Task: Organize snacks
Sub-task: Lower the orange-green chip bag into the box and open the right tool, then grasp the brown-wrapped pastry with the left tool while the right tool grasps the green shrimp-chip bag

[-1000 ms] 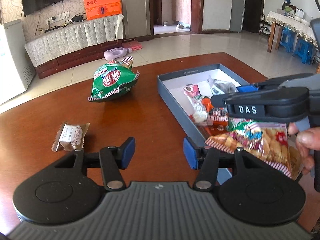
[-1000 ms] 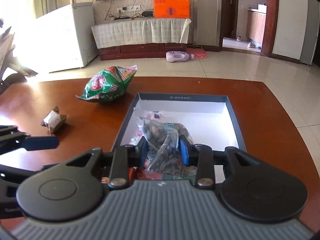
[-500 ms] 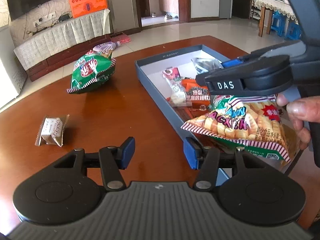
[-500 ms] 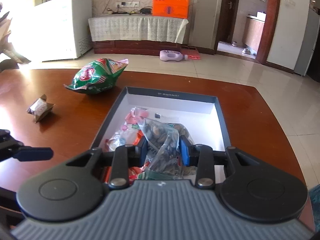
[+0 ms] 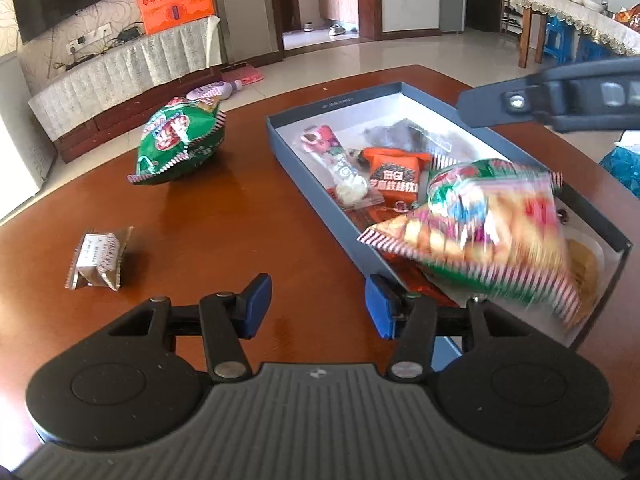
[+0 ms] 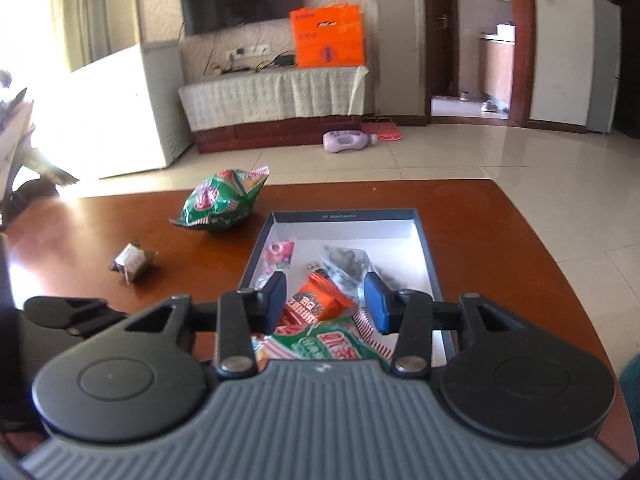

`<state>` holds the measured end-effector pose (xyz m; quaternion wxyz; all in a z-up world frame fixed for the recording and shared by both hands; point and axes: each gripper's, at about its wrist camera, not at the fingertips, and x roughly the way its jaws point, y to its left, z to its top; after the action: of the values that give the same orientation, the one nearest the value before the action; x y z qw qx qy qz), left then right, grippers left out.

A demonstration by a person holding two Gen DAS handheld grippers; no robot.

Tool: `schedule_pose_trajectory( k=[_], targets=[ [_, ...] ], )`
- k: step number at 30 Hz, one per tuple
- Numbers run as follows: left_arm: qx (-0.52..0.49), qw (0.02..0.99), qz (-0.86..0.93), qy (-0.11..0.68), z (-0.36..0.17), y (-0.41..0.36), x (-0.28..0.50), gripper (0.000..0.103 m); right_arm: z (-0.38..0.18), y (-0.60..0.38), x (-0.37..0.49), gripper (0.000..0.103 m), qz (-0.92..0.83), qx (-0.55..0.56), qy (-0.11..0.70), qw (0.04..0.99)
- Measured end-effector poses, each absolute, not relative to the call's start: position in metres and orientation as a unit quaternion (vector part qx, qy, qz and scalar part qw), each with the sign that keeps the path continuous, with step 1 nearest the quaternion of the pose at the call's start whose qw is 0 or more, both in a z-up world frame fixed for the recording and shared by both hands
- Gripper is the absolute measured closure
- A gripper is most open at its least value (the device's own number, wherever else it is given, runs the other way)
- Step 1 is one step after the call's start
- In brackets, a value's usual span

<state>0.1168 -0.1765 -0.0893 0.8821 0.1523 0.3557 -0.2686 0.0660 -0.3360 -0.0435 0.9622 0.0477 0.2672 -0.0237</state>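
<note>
A blue-grey box (image 5: 320,216) (image 6: 344,215) on the brown table (image 5: 240,220) holds several snack packs, among them an orange packet (image 5: 396,176) (image 6: 316,300) and a clear bag of dark seeds (image 6: 344,264). A green red-striped snack bag (image 5: 480,232) (image 6: 320,344) is blurred over the box's near end, free of any grip. My right gripper (image 6: 326,302) (image 5: 560,96) hovers above it, jaws opening and empty. The left gripper (image 5: 318,306) is open over bare table left of the box. A puffed green bag (image 5: 180,144) (image 6: 220,204) and a small wrapped cake (image 5: 100,258) (image 6: 132,260) lie on the table.
The table's far edge drops to a tiled floor where a lilac bottle (image 6: 348,142) lies. A covered TV bench with an orange carton (image 6: 328,38) stands by the far wall, and a white chest freezer (image 6: 120,108) to its left.
The right gripper has let go of the striped snack bag, lifted and pulled back; the bag is dropping into the box's near end. The left gripper has only drifted slightly.
</note>
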Motion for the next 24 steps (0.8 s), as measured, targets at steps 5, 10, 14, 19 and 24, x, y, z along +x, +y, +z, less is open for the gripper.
schedule_pose_trajectory(
  k=[5, 10, 14, 19, 24],
  targets=[
    [0.168, 0.879, -0.275, 0.352, -0.094, -0.188, 0.112, 0.045, -0.044, -0.328, 0.047, 0.058, -0.029, 0.055, 0.268, 0.961],
    [0.161, 0.879, -0.275, 0.355, -0.096, -0.19, 0.116, 0.044, -0.046, -0.317, 0.035, 0.058, -0.024, 0.044, 0.274, 0.96],
    [0.171, 0.878, -0.278, 0.35, -0.097, -0.184, 0.114, 0.043, -0.049, -0.302, 0.028, 0.058, -0.011, 0.027, 0.283, 0.959],
    [0.169, 0.883, -0.266, 0.347, -0.095, -0.168, 0.114, 0.035, -0.05, -0.285, 0.018, 0.058, -0.006, 0.022, 0.282, 0.959],
    [0.171, 0.887, -0.258, 0.343, -0.095, -0.151, 0.112, 0.031, -0.054, -0.273, 0.009, 0.058, -0.013, 0.017, 0.288, 0.958]
  ],
)
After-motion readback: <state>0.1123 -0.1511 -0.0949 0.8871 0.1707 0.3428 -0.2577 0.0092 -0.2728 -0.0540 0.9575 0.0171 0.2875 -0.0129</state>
